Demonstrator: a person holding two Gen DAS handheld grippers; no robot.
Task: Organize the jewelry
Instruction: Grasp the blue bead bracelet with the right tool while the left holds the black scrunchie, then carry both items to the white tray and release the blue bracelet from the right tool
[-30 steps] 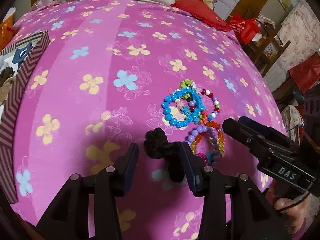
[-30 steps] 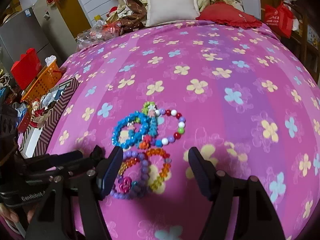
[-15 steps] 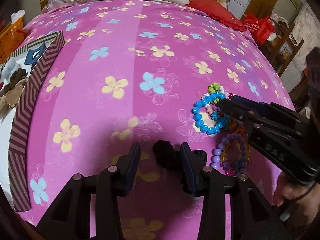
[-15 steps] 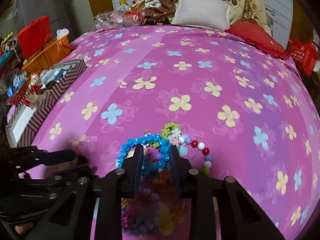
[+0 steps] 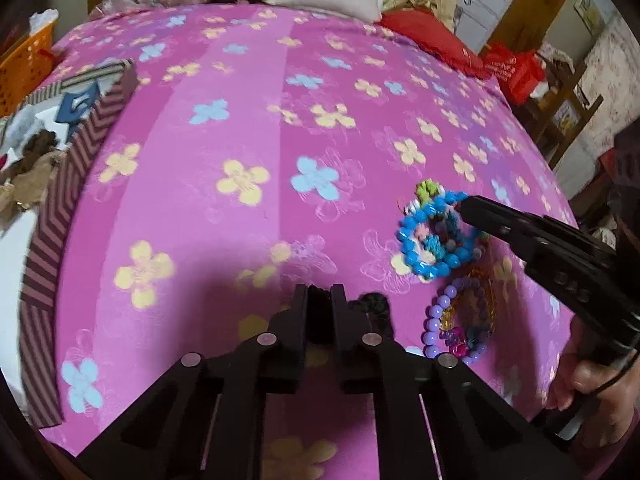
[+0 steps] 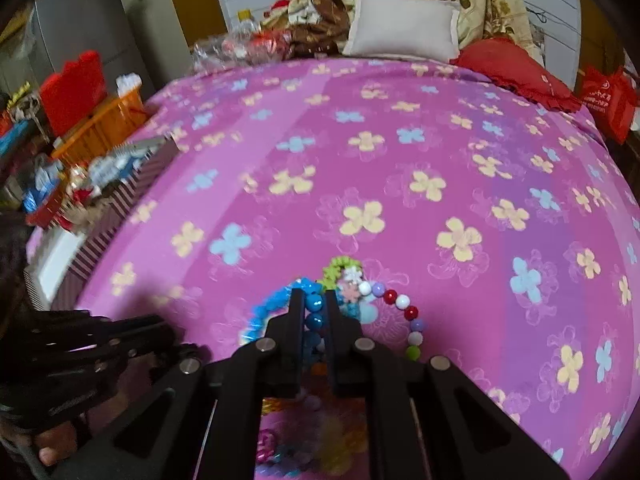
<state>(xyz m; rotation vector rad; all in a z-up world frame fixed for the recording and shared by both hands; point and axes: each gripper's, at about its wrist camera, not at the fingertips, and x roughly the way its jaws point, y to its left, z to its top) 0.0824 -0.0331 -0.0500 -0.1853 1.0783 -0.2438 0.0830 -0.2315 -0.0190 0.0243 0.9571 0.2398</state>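
A pile of bead bracelets lies on the pink flowered bedspread (image 5: 280,128). My left gripper (image 5: 319,294) is shut on a black hair tie (image 5: 374,304), part of which bulges out to the right of the fingers. My right gripper (image 6: 312,300) is shut on the blue bead bracelet (image 6: 314,314); it also shows in the left wrist view (image 5: 424,268). A purple bead bracelet (image 5: 434,320) and an orange one (image 5: 484,296) lie just below it. A red, white and purple bracelet (image 6: 404,308) lies to the right of my right gripper.
A striped box (image 5: 60,200) holding other items stands at the bed's left edge; it also shows in the right wrist view (image 6: 132,184). An orange basket (image 6: 100,128) sits beyond it. A white pillow (image 6: 404,24) and a red cushion (image 6: 516,64) lie at the far end.
My left gripper has closed on the black hair tie. My right gripper moved onto the bracelet pile and closed on the blue bracelet.
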